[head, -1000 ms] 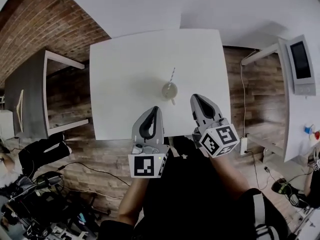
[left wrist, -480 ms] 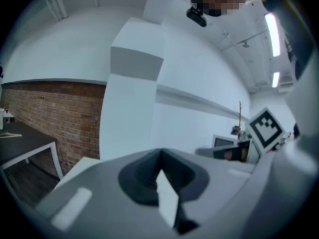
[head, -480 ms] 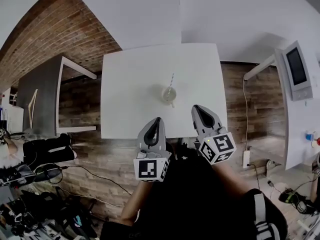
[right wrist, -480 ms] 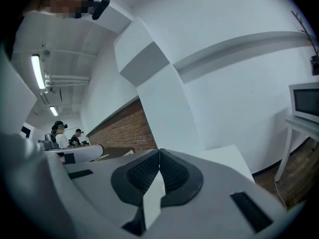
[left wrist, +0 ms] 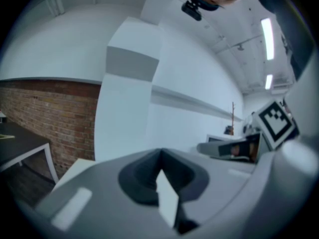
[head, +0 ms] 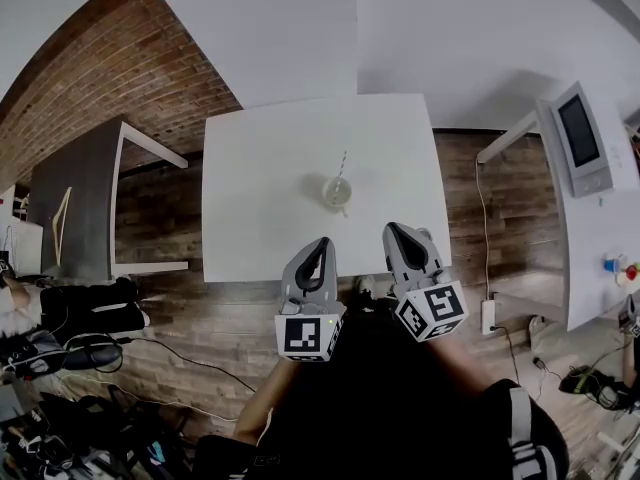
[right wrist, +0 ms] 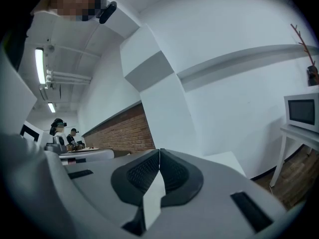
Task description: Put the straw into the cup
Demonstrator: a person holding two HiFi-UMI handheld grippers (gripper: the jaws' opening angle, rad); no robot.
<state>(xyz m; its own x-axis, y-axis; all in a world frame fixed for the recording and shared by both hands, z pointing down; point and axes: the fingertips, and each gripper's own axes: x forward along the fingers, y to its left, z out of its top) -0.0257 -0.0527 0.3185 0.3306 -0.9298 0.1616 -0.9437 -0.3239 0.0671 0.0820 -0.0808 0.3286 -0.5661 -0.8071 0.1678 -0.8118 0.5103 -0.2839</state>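
Note:
In the head view a pale cup (head: 336, 191) stands near the middle of the white table (head: 250, 188), and a striped straw (head: 341, 163) sticks up out of it, leaning away. My left gripper (head: 318, 244) and right gripper (head: 393, 230) hover at the table's near edge, well short of the cup. Both are shut with nothing between the jaws. The left gripper view shows its jaws (left wrist: 160, 156) pressed together against a white wall; the right gripper view shows the same for its jaws (right wrist: 159, 153). Neither gripper view shows the cup.
A dark table (head: 75, 203) stands to the left over a wooden floor. A white shelf with a microwave (head: 580, 143) is on the right. Cables and bags (head: 70, 358) lie on the floor at lower left. People (right wrist: 62, 131) sit far off in the right gripper view.
Both grippers have drawn back from the cup toward the table's near edge, and the head view has shifted so the table sits farther away. The cup and straw have not moved.

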